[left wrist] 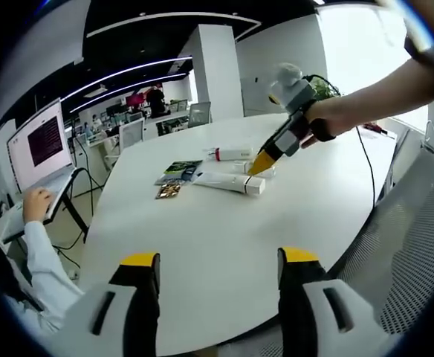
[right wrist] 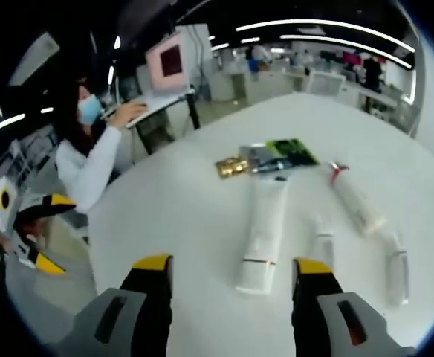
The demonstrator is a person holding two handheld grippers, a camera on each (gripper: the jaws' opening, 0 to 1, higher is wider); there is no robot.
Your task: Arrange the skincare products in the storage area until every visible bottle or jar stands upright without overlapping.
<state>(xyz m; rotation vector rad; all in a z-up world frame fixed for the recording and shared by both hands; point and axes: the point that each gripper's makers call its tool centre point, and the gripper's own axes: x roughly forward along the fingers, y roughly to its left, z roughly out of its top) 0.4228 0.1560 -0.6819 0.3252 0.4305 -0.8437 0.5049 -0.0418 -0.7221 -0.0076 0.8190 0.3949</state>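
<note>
My left gripper (left wrist: pixel 217 260): jaws spread, nothing between them, hovering over bare white table (left wrist: pixel 202 230) near its edge. My right gripper (right wrist: pixel 235 266): jaws spread too, empty, with the big white tube (right wrist: pixel 264 230) lying flat just ahead between the tips. Seen from the left, the right gripper (left wrist: pixel 260 163) tips down right at the products mid-table. All lying down: tube with red band (right wrist: pixel 354 199), two small clear tubes (right wrist: pixel 323 248) (right wrist: pixel 397 268), sachets (right wrist: pixel 265 158) beyond. Person at laptop (right wrist: pixel 169 63) off the table's far side.
</note>
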